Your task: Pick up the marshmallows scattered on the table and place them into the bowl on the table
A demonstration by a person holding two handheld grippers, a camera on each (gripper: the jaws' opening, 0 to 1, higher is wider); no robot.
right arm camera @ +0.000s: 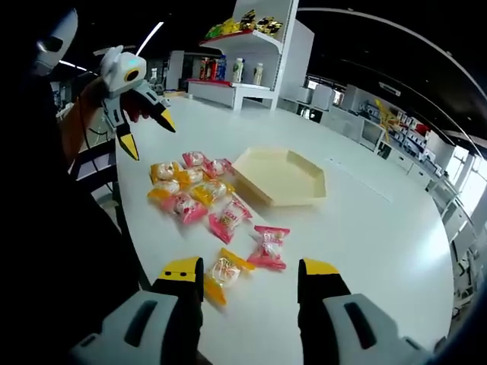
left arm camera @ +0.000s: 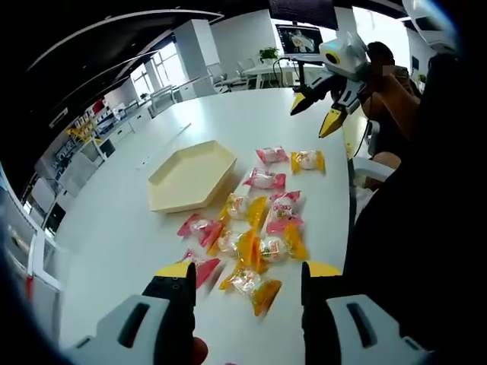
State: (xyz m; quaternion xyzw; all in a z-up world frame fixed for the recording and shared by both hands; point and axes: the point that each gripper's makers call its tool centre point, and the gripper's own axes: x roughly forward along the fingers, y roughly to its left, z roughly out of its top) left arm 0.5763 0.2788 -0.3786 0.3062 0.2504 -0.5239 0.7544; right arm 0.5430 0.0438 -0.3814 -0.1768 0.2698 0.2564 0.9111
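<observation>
Several marshmallow packets in pink and yellow wrappers [left arm camera: 262,220] lie bunched on the white table [left arm camera: 114,236], just right of a cream hexagonal bowl [left arm camera: 190,175] with nothing in it. My left gripper [left arm camera: 249,270] is open low over the table, and a yellow packet [left arm camera: 251,285] lies just ahead between its jaws. Across the table my right gripper [left arm camera: 315,112] hangs open in the air. In the right gripper view, the right gripper [right arm camera: 251,268] is open near a yellow packet [right arm camera: 222,272] and a pink one [right arm camera: 268,247]. The bowl [right arm camera: 280,176] lies beyond, and the left gripper [right arm camera: 147,133] is open.
A person in orange and dark clothes [left arm camera: 392,87] stands at the table edge beside a white chair [left arm camera: 373,169]. Shelves of goods [right arm camera: 251,30] stand far behind the table. Bare tabletop [right arm camera: 373,228] stretches past the bowl.
</observation>
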